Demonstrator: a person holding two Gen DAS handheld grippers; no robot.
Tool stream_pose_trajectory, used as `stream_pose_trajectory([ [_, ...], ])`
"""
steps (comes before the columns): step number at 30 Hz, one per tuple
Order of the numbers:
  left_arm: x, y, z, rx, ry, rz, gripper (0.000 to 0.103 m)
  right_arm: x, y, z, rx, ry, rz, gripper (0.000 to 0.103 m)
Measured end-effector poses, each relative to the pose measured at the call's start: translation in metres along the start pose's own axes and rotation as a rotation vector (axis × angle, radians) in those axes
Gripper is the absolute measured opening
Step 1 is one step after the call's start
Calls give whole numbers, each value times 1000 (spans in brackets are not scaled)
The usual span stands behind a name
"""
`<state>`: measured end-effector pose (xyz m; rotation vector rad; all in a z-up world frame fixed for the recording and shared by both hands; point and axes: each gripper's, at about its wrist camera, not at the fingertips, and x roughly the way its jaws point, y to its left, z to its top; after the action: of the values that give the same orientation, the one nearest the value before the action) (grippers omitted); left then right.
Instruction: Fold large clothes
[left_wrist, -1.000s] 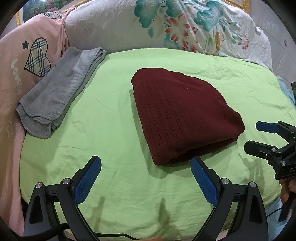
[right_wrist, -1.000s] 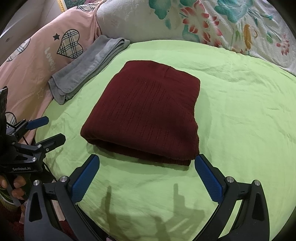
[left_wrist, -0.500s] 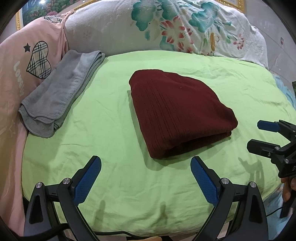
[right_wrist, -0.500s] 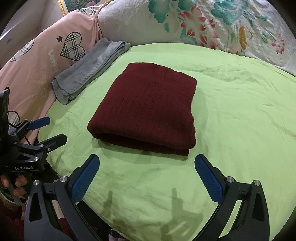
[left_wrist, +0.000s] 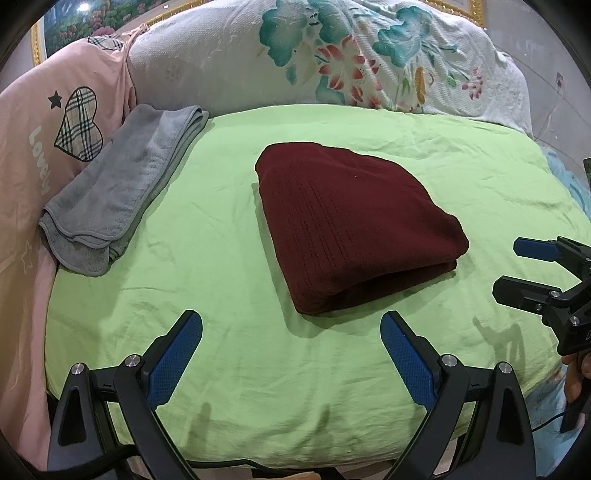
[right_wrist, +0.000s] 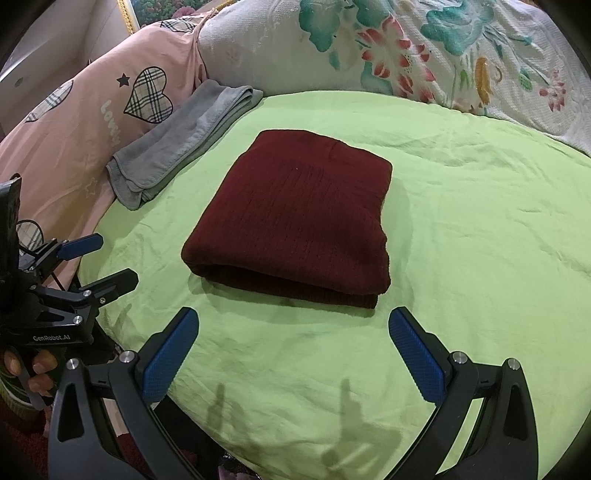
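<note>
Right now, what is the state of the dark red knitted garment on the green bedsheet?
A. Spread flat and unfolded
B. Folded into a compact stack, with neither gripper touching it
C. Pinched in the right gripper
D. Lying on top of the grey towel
B: the dark red knitted garment lies folded on the green bedsheet, while the left gripper and right gripper stand open, short of it.

A dark red knit garment (left_wrist: 351, 221) (probably a sweater) lies folded into a thick rectangle, flat mid-bed.
</note>
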<state>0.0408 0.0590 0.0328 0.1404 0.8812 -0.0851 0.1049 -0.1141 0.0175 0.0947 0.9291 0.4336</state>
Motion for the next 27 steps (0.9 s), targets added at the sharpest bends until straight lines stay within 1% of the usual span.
stream_pose_trajectory([
  [27,4,1,1,-5,9,0,98,4,2,0,-2,10,-3,102],
])
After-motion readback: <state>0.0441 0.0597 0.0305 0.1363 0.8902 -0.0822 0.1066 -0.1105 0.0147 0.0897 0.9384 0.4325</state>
